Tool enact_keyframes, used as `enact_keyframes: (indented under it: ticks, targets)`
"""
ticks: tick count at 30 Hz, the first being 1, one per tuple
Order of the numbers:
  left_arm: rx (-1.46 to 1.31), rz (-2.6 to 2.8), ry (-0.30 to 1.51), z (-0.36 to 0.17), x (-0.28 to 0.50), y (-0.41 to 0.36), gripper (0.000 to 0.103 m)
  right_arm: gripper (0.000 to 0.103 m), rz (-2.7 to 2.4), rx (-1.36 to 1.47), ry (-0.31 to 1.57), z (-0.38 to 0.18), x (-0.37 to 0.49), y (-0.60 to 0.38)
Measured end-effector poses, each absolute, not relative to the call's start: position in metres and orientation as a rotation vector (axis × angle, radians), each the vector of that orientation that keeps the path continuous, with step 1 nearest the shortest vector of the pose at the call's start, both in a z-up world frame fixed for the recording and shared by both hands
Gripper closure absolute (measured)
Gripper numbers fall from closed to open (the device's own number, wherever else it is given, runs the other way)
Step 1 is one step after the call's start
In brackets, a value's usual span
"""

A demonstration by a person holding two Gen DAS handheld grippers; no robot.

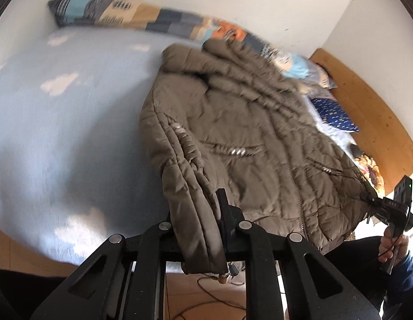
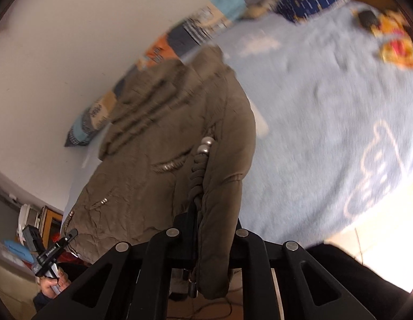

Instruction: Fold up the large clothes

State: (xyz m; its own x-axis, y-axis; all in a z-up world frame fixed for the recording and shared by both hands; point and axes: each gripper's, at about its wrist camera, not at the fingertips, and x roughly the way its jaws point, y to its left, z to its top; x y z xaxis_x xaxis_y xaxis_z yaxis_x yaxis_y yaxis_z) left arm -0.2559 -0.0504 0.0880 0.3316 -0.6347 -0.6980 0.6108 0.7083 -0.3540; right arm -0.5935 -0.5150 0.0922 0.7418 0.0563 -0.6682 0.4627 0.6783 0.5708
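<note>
Olive puffer jacket [image 1: 249, 144] over light-blue bed [image 1: 59, 133], left gripper [image 1: 206, 213] and right gripper [image 2: 206, 218] each pinching its hem

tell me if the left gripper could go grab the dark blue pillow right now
Probably not. The left gripper is shut on the jacket, and the jacket's bulk lies between it and the dark blue pillow at the far side of the bed. It would have to let go first.

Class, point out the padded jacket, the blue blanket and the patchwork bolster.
padded jacket [image 1: 246, 138], left wrist view, on its quilted front panel.
blue blanket [image 1: 73, 122], left wrist view, on a bare stretch.
patchwork bolster [image 1: 121, 10], left wrist view, on its middle patches.
</note>
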Motion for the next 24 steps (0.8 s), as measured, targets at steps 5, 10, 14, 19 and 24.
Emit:
enact_keyframes:
  ticks: [5,10,14,19,24]
  targets:
    - [-0.029,-0.856,0.849,0.105,-0.264,-0.047,0.087,0.092,-0.193,0.743,0.578,0.125,-0.605,-0.511]
    - [-0.01,-0.899,0.785,0.122,-0.273,-0.041,0.087,0.092,-0.19,0.631,0.536,0.153,-0.604,-0.498]
    - [-0.017,-0.914,0.745,0.14,-0.27,-0.035,0.087,0.092,-0.193,0.523,0.523,0.176,-0.603,-0.488]
    - [-0.05,-0.923,0.702,0.163,-0.252,-0.029,0.087,0.092,-0.197,0.506,0.478,0.2,-0.599,-0.497]
    - [-0.054,-0.923,0.659,0.19,-0.226,-0.039,0.087,0.092,-0.217,0.49,0.447,0.217,-0.582,-0.514]
